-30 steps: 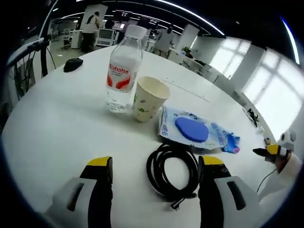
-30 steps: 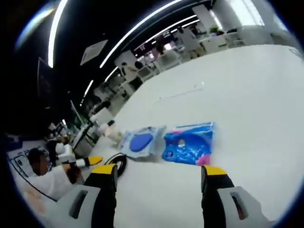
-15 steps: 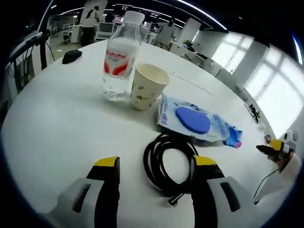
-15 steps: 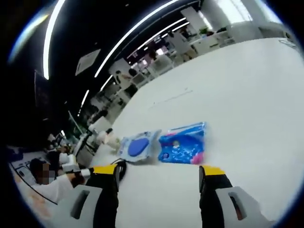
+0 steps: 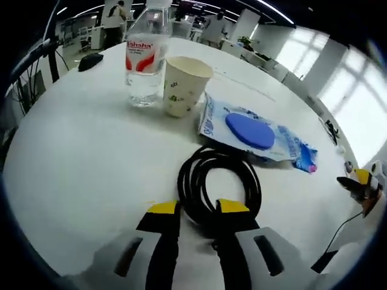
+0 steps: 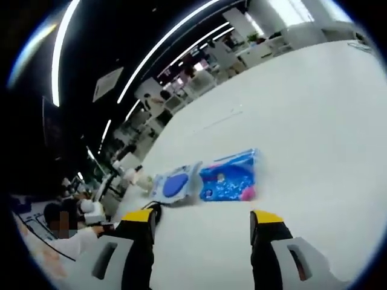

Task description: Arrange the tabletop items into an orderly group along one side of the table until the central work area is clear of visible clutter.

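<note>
Left gripper view has the left gripper (image 5: 193,211) fingers clamped on the black cable coil (image 5: 219,181) mid-surface, beside wipes pack (image 5: 254,132), cup (image 5: 184,84) and bottle (image 5: 144,57), so grouping looks barely begun; right gripper (image 6: 205,219) fingers stand apart, empty.

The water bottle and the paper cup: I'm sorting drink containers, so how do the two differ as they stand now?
The water bottle is clear plastic with a red label; the paper cup is opaque cream with small green prints. The water bottle is taller and narrows toward its top, while the paper cup is shorter with a wide open mouth. Both stand upright, side by side, on the white table.
</note>
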A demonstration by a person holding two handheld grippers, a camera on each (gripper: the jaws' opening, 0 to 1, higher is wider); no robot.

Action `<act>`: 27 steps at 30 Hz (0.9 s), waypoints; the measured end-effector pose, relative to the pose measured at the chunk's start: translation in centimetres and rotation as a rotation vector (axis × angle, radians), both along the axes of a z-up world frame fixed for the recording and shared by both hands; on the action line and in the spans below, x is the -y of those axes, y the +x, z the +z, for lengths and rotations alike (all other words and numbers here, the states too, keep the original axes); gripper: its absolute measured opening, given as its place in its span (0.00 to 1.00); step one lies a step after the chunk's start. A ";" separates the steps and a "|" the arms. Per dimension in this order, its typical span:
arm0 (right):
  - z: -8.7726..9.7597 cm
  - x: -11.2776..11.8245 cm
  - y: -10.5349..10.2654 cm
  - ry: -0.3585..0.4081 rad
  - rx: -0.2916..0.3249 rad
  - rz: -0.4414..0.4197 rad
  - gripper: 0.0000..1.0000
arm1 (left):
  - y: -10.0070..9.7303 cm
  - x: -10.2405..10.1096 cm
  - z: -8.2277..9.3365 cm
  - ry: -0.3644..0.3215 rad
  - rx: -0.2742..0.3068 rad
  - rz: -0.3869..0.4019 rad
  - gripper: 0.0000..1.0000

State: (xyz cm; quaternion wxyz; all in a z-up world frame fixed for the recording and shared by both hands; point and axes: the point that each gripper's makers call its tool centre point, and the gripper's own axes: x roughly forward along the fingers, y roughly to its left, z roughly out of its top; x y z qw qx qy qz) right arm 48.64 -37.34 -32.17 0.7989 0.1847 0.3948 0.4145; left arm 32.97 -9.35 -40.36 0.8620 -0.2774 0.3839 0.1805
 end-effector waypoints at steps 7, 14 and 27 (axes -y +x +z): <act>-0.3 0.8 -0.3 0.011 -0.023 -0.024 0.61 | 1.1 -0.7 1.4 -0.128 0.125 0.155 0.02; -0.4 0.7 -0.8 0.034 -0.035 -0.029 0.61 | 1.5 1.5 4.1 -0.181 0.196 0.127 0.01; -0.1 -4.5 -5.9 0.140 -0.169 0.123 0.71 | 3.2 8.9 11.6 -0.263 0.411 -0.101 0.01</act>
